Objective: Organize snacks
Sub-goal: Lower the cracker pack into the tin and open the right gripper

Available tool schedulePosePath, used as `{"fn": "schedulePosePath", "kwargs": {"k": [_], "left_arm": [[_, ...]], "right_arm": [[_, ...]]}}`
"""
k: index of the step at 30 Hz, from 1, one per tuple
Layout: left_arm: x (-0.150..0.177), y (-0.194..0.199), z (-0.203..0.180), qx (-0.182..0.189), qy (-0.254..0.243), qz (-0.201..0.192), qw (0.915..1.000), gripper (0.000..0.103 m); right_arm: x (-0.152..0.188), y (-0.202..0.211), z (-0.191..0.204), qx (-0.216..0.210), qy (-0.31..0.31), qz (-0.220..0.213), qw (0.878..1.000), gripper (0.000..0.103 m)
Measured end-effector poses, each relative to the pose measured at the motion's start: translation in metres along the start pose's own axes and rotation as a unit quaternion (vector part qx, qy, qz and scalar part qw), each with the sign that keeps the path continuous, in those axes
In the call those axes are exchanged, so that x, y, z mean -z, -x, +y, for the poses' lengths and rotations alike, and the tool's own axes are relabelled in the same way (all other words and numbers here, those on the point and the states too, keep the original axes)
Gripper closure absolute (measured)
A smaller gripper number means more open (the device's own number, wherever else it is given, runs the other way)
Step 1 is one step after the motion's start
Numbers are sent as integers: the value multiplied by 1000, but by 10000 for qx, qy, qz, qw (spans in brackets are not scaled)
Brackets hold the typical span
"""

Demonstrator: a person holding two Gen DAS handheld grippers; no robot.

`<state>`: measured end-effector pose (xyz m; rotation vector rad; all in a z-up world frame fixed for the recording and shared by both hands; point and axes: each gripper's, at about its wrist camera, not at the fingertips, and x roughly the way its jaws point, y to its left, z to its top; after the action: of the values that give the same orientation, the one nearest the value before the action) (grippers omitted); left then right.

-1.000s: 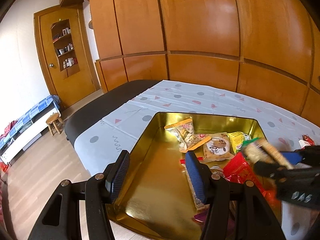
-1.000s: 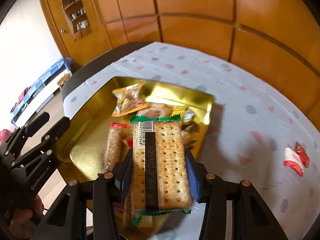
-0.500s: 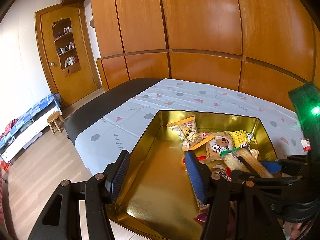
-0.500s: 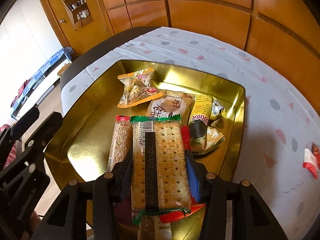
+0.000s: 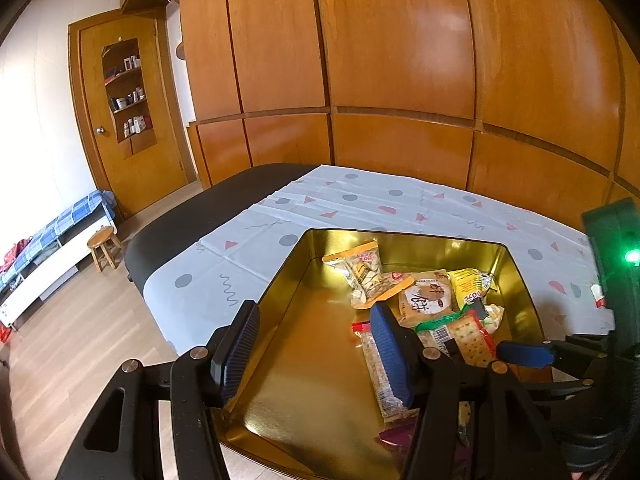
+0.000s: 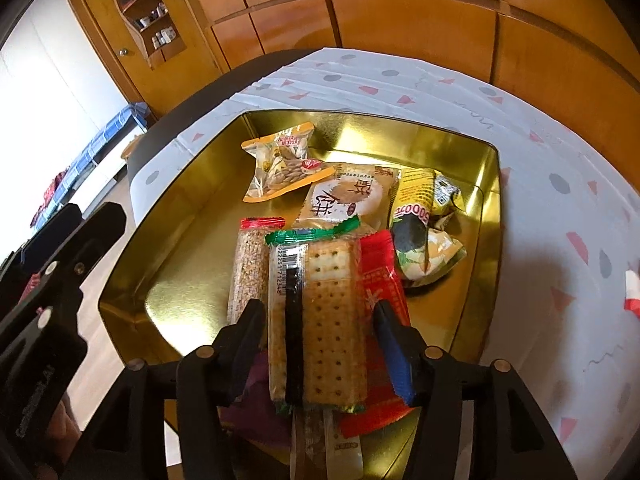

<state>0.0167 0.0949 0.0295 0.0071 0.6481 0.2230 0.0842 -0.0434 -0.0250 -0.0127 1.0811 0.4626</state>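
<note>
Left wrist view: your left gripper (image 5: 316, 350) sits over the near-left corner of the gold tin (image 5: 404, 242), fingers wide apart, nothing between them; the tin's near-left wall runs up between the pads. The tin rests on the patterned tablecloth (image 5: 344, 204) and holds the snacks, bunched to its right half. Your right gripper (image 5: 476, 350) comes in from the right with the cracker pack (image 5: 464, 334) between its fingers, low over the other packets. Right wrist view: right gripper (image 6: 318, 338) jaws are opening; there is a visible gap on both sides of the cracker pack (image 6: 320, 320), so the pads are off it. The pack lies on the pile in the tin (image 6: 490, 216), between the sesame bar (image 6: 248, 268) and the red packet (image 6: 382, 280). One red-and-white wrapper (image 6: 632, 292) lies out on the cloth, well apart from the tin.
</note>
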Motion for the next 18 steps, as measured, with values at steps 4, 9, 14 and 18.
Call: {"fn": "schedulePosePath", "kwargs": {"k": [4,9,14,18], "left_arm": [[-2,5,-2,44,-16,-76,10000,45],[-3,12,-10,160,-120,-185,9996,45],[-1,18,-20,302,-257,-212,9990,45],[3,21,-31,397,-416,-211,9981,45]], "right_arm": [[5,14,-3,61,-26,-179,9998,44],[12,37,-13,302,-118,-504,9982,42],[19,59,-24,566,-165,-808,9950,37],[27,75,-33,861,-181,-1010,9910,35]]}}
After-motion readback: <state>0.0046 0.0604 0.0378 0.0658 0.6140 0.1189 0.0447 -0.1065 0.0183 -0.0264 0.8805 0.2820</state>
